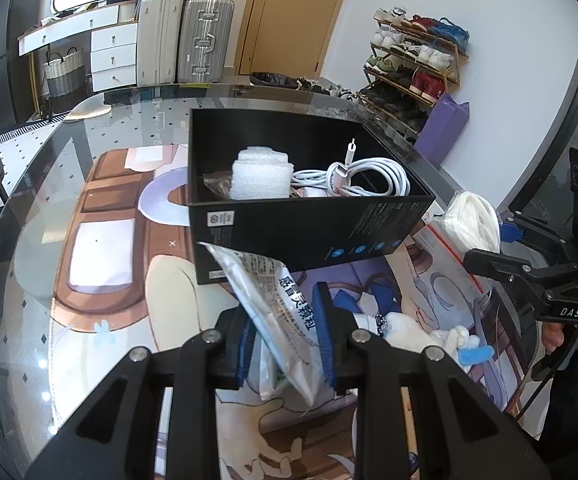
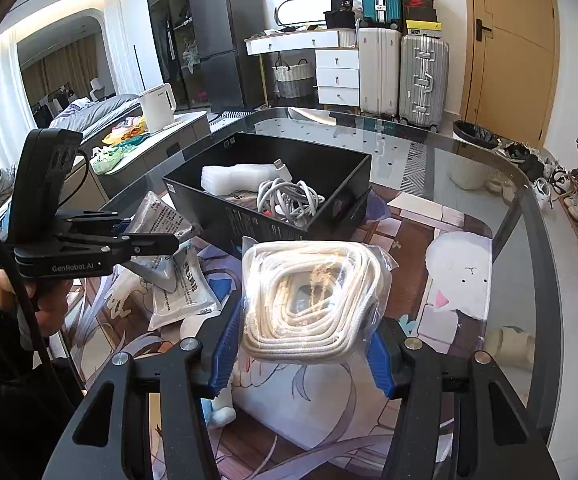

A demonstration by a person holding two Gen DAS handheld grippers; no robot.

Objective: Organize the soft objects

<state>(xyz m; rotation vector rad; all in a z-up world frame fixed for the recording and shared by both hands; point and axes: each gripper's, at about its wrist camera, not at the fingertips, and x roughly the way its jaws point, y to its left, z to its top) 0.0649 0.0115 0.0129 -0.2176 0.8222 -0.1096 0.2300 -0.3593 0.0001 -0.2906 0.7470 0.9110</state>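
Note:
A black box (image 1: 309, 224) (image 2: 249, 216) stands on the glass table and holds a white foam roll (image 1: 261, 176) (image 2: 233, 178) and a coiled white cable (image 1: 365, 180) (image 2: 289, 198). My left gripper (image 1: 287, 340) is shut on a silver medicine sachet (image 1: 273, 304) and holds it just in front of the box; this gripper also shows in the right wrist view (image 2: 149, 236). My right gripper (image 2: 303, 344) is shut on a bag of coiled white rope (image 2: 309, 300) and holds it near the box; the bag also shows in the left wrist view (image 1: 469, 220).
More sachets (image 2: 181, 292) and a small white and blue plush (image 1: 449, 340) lie on the printed mat (image 2: 449, 280). Suitcases (image 2: 401, 72), drawers and a shoe rack (image 1: 413, 64) stand beyond the table. A kettle (image 2: 157, 106) stands on a side counter at left.

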